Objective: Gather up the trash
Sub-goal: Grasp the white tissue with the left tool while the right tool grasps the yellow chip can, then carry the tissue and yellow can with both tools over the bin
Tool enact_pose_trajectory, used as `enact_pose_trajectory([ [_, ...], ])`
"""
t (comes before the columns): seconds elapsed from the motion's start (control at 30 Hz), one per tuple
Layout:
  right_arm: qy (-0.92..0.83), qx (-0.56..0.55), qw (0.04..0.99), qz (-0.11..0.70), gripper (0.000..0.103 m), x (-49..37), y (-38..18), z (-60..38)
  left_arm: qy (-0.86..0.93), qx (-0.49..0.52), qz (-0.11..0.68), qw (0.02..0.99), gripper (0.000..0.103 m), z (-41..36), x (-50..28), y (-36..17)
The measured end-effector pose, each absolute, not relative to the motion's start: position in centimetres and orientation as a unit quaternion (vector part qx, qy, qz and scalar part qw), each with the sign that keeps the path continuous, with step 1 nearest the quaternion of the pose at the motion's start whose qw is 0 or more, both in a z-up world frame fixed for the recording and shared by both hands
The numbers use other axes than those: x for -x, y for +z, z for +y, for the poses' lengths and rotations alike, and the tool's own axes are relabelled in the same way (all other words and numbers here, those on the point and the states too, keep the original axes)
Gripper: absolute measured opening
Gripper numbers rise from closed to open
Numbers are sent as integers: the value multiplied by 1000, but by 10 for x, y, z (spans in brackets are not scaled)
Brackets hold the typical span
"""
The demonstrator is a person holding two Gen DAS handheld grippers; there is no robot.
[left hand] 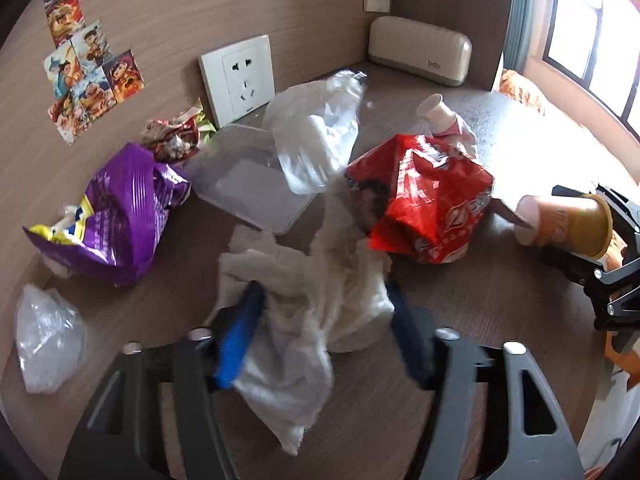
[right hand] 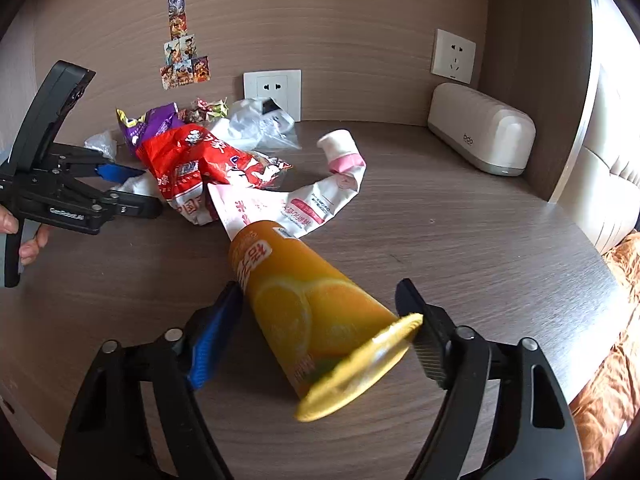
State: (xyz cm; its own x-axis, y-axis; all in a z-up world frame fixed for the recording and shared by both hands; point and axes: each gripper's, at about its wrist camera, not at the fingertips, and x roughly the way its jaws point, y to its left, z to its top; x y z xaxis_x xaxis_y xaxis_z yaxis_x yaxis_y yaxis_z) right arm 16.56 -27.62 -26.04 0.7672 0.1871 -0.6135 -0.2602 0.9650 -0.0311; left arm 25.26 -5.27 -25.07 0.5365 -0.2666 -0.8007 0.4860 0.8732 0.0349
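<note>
My left gripper (left hand: 324, 300) is closed around a crumpled white tissue (left hand: 304, 320), which hangs between its blue pads just above the round wooden table (left hand: 460, 292). My right gripper (right hand: 320, 300) is shut on an orange paper cup (right hand: 316, 316), tilted with its rim toward the camera; it also shows in the left wrist view (left hand: 568, 220). Beyond lie a red snack bag (left hand: 424, 192), a purple snack bag (left hand: 120, 208), a squeezed white and pink tube (right hand: 320, 196), a clear plastic box (left hand: 248, 184) and a clear plastic bag (left hand: 316, 136).
A small clear bag (left hand: 48, 340) lies at the table's left edge and crumpled candy wrappers (left hand: 176, 136) sit by the wall. A beige tissue box (left hand: 420, 50) stands at the back right. Wall sockets (left hand: 238, 80) and stickers (left hand: 84, 64) are on the wall. A bed with an orange blanket (right hand: 616, 360) is right.
</note>
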Motion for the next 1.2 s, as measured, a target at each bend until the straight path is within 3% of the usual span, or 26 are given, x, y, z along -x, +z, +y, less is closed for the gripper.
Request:
enact_pose_trajectory([
  [0.1,124,39,939,317,62,-166,-258,-270,-215,-127,424,870,29,-49,-252,-249],
  [0.2,128,25,942,310,58,-164,-252,-263,-218,-115,422,872,25,-43,-245,-244],
  [0.77,140,-5,963,232,56,-116,-167,-250,-226,-106,357,900,24,-45,-173,-141],
  [1.2,57,-7,982,182,56,8,-103,-302,-347,-124,305,878,24,-143,-83,-89],
])
